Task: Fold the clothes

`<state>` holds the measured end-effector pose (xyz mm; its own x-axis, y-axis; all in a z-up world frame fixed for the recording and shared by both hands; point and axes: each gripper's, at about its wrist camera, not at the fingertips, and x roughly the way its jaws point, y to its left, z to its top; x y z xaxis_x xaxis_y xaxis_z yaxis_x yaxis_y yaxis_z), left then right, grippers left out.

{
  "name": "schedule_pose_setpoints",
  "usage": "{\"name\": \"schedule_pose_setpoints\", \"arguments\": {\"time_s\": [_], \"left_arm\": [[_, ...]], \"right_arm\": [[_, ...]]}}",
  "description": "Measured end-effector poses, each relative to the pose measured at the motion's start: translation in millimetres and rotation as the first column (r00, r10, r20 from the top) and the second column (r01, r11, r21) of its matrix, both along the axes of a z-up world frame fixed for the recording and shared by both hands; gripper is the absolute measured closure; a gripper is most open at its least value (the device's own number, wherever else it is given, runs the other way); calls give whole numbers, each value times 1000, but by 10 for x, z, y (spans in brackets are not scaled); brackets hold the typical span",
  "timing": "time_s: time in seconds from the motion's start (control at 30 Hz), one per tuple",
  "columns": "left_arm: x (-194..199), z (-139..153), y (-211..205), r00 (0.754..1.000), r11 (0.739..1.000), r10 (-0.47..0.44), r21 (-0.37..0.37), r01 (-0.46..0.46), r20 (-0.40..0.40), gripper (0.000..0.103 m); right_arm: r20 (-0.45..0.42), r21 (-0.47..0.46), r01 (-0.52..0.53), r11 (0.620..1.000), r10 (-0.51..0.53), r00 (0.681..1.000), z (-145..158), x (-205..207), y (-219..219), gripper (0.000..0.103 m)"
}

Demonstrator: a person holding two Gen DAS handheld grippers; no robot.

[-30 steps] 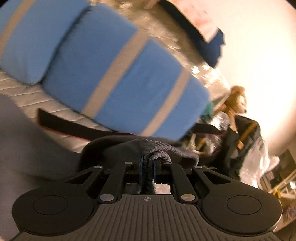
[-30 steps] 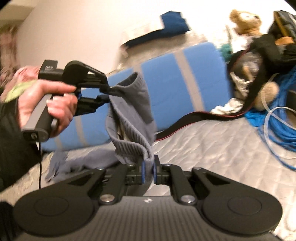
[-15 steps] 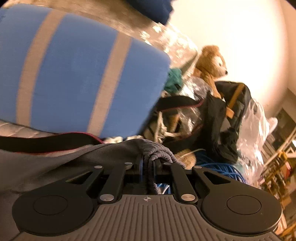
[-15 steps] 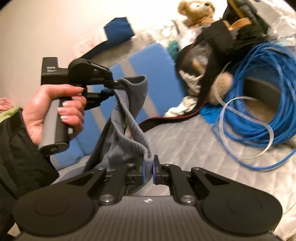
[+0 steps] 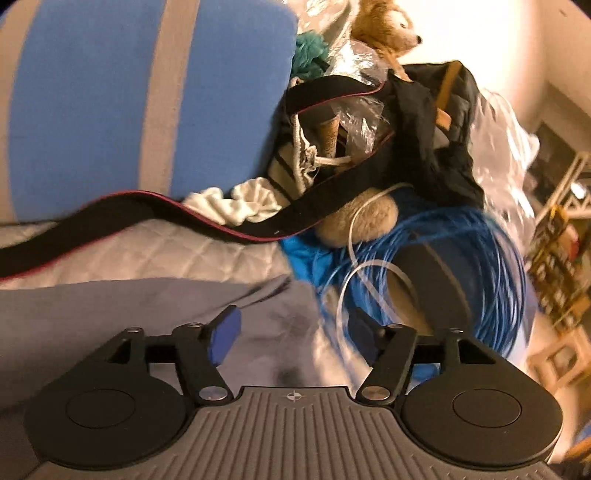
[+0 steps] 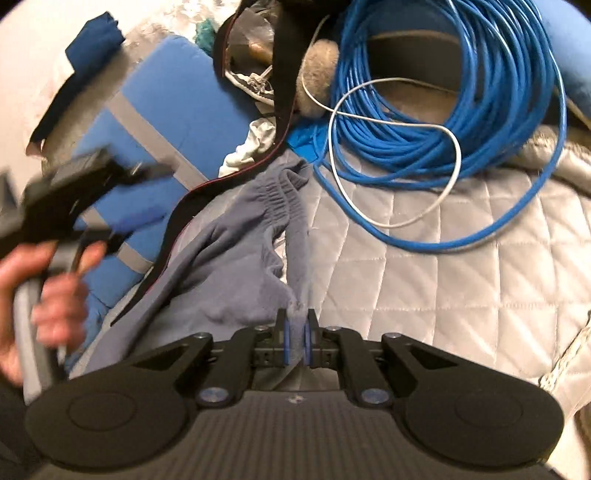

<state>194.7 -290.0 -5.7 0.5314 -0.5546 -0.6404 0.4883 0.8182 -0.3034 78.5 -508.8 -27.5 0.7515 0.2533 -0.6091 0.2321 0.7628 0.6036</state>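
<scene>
On the quilted bedcover [image 6: 436, 266] in front of us lies the grey knit garment [image 6: 236, 258], its gathered waistband pointing toward the clutter at the far side. Our right gripper [image 6: 295, 338] has its pads pinched tight on one corner of that waistband. Our left gripper [image 5: 290, 334] has just been opening: its blue pads stand well apart above the grey cloth with nothing between them, so the corner it carried now lies loose. From the right wrist view we see our left hand [image 6: 48, 291] blurred on its handle, beside the garment.

What we think could go wrong: with one corner free and the other pinched, a pull from the right side would drag the cloth askew and spoil the lay. The waistband end also sits just beside the blue cable coil [image 6: 443, 110] and a white cord [image 6: 388, 122]; cloth or a finger could snag there. A black strap [image 5: 122, 221] with red piping runs along the garment's far edge and could get caught under a fold.

Beyond, a blue cushion with grey stripes [image 5: 110, 92] leans up, with a teddy bear [image 5: 384, 26], a black bag [image 5: 428, 122] and crumpled plastic piled against a pale wall.
</scene>
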Motion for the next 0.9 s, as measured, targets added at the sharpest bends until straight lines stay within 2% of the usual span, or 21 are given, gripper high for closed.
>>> {"name": "schedule_pose_setpoints", "arguments": {"time_s": [0.07,0.13,0.23,0.3,0.4,0.53,0.63,0.73,0.8,0.9], "left_arm": [[-200,31,152,998,997,-31,79,27,53,36],[-472,27,323,990,982,-73,183,50,117,34],[-957,-79,541,965,941,-159,327,85,207,34],[-1285,-194,628,934,902,-237,417,110,267,33],[-1724,-382,726,873,838,-349,530,129,341,32],[-1956,-669,666,803,763,-432,641,83,410,28],[-2044,-914,556,735,693,-497,720,17,461,28],[-2060,-1156,415,666,608,-567,792,-59,485,28],[-2067,-1303,335,624,539,-613,834,-118,484,28],[-2063,-1480,309,538,431,-653,846,-315,533,28]], "right_arm": [[3,25,4,1000,-4,1000,4,-6,-17,95],[0,48,9,999,-9,1000,28,-1,-27,95],[-6,83,16,996,-16,1000,66,9,-40,95],[-16,112,22,993,-21,1000,72,12,-57,95],[-29,157,28,987,-23,999,77,12,-87,95],[-40,188,29,982,-22,999,118,31,-113,95],[-42,189,29,982,-21,999,162,54,-104,95],[-39,185,25,982,-18,999,206,72,-97,95],[-44,199,28,980,-20,999,213,83,-110,95],[-50,213,31,977,-20,999,218,92,-128,95]]}}
